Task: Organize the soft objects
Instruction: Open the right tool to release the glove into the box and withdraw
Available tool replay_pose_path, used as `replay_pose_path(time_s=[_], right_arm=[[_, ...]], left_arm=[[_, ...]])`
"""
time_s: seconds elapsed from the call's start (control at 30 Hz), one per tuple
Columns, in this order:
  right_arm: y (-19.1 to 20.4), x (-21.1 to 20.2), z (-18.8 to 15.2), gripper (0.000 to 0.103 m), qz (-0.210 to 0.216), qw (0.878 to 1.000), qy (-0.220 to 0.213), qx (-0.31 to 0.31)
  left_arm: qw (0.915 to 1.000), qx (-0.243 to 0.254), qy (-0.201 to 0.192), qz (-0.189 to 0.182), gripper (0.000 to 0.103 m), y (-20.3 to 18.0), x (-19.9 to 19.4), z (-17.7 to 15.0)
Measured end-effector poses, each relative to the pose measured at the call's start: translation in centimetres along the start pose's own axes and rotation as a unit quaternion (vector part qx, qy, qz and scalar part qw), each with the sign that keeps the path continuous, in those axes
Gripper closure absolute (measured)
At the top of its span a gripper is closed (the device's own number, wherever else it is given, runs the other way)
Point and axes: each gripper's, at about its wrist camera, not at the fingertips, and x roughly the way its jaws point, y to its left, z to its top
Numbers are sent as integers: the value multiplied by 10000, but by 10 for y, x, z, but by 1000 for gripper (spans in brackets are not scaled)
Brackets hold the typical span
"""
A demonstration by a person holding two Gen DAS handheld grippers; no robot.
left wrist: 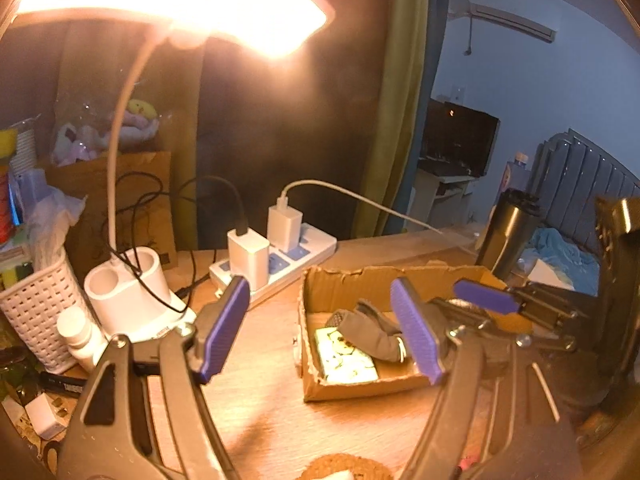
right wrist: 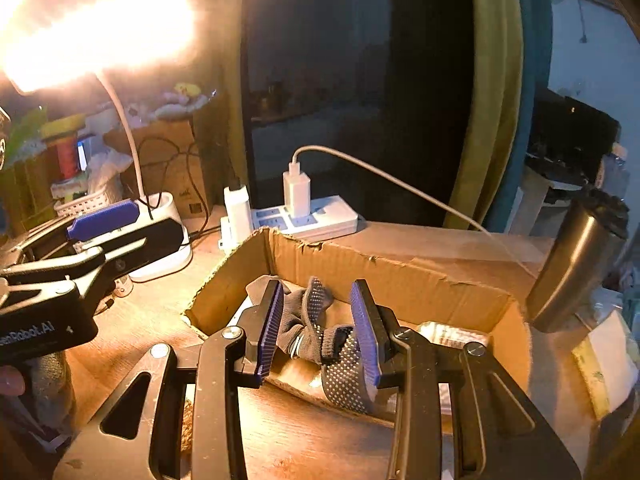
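A: Desk, lamp-lit. Cardboard box (right wrist: 360,276) sits right of centre on the wooden desk (left wrist: 256,364), top open, torn rim.

B: Contents?

A: Dark gloves with white grip dots (right wrist: 320,332), crumpled, lying on the box floor toward its near side. A pale card with a cartoon print (left wrist: 348,362) lies flat under and left of them.

B: Right gripper?

A: Right gripper (right wrist: 320,332) tilts down into the box, blue pads either side of the glove bundle. Jaws part-way apart; pads flank the fabric with a gap showing on the left side, so nothing is pinched. Gloves rest on the box floor, not lifted.

B: Left gripper?

A: Left gripper (left wrist: 320,328) hovers over the desk left of the box, jaws moderately wide, nothing between them. From its own view the right pad overlaps the box's near edge; whether it touches, cannot tell.

B: Surroundings?

A: White power strip (left wrist: 296,256) far behind the box with two white chargers plugged in. Desk lamp (left wrist: 172,4) glaring at upper left, white base (left wrist: 132,292) beside a white woven basket (left wrist: 36,312). Steel tumbler (right wrist: 576,268) just right of the box. Cork coaster (left wrist: 348,470) at the near edge.
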Motion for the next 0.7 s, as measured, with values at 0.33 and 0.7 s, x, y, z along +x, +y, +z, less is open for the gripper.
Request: replay_pose_path(time_s=[0.33, 0.7], right_arm=[[2, -42, -4, 66, -120, 9996, -238, 21], [-5, -89, -17, 64, -254, 9984, -484, 124]], left_arm=[[9998, 25, -170, -38, 29, -8, -30, -2], [9993, 196, -280, -168, 28, -30, -58, -7]])
